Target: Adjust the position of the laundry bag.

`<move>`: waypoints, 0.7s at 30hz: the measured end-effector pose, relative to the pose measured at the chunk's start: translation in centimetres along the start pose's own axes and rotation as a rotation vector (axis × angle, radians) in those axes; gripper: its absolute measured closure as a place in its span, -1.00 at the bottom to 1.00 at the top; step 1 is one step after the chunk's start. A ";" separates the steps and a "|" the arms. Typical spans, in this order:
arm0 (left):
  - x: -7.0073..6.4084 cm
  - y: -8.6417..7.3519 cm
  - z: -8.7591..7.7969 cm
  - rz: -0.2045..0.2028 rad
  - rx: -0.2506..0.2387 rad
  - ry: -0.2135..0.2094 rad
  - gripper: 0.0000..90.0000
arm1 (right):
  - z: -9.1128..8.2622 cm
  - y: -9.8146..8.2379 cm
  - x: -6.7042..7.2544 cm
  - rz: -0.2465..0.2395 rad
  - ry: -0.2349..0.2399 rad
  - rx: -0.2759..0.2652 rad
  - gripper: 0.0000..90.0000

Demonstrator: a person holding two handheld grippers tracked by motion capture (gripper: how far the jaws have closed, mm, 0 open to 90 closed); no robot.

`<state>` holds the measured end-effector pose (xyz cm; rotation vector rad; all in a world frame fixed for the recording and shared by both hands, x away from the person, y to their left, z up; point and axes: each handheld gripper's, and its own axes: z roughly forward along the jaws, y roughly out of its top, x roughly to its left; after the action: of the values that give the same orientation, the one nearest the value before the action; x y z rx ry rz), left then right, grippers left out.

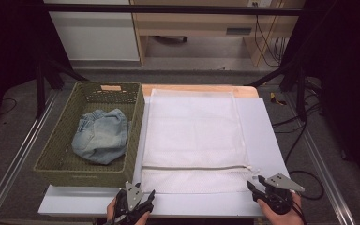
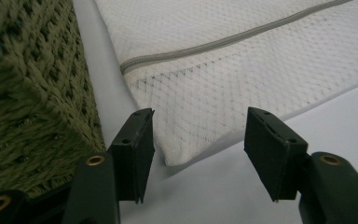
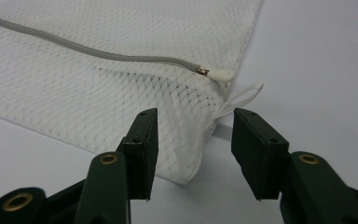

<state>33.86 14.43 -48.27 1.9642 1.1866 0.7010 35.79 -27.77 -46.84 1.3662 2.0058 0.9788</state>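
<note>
both hand-held grippers (image 1: 146,199) (image 1: 255,183) at mesh bag (image 1: 194,136), zipper (image 1: 197,167) crosswise

A white mesh laundry bag (image 1: 194,136) with a diamond netting pattern and a grey zipper line (image 3: 88,50) lies on the pale grey-white surface (image 1: 262,140). An olive-green woven basket (image 1: 56,161) holds faded light-blue denim (image 1: 101,136). Both claws are black.

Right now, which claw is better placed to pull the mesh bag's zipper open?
The right claw. The zipper pull lies just beyond its open jaws at the mesh bag's near corner. The left claw faces the opposite corner, at the zipper's far end.
</note>
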 end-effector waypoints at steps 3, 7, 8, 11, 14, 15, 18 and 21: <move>0.1 -0.1 0.3 -0.018 0.009 -0.001 -0.13 | 0.1 0.0 0.1 -0.004 0.000 0.002 0.11; -0.1 -0.2 0.7 -0.021 0.022 -0.002 -0.12 | 0.2 0.0 0.0 0.000 0.005 0.005 0.11; -0.1 -0.2 0.7 -0.023 0.023 -0.001 -0.12 | 0.2 0.0 0.0 0.000 0.005 0.005 0.11; -0.2 -0.3 0.8 -0.031 0.024 0.001 -0.11 | 0.4 0.0 -0.1 0.021 0.021 0.020 0.11; -0.1 -0.5 0.9 -0.055 0.024 -0.001 -0.10 | 0.5 -0.1 0.1 0.036 0.029 0.039 0.11; -0.1 -0.5 0.9 -0.055 0.024 -0.001 -0.07 | 0.5 -0.1 0.1 0.036 0.029 0.039 0.11; 0.1 -0.4 0.9 -0.071 0.026 -0.014 0.01 | 0.7 -0.2 0.1 0.042 0.034 0.044 0.13; 0.0 -0.4 0.9 -0.068 0.027 -0.017 0.17 | 1.0 -0.3 0.2 0.055 0.041 0.055 0.17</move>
<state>34.30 14.32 -49.13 1.9383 1.2523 0.6356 36.30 -27.38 -47.63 1.4480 2.0490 0.9899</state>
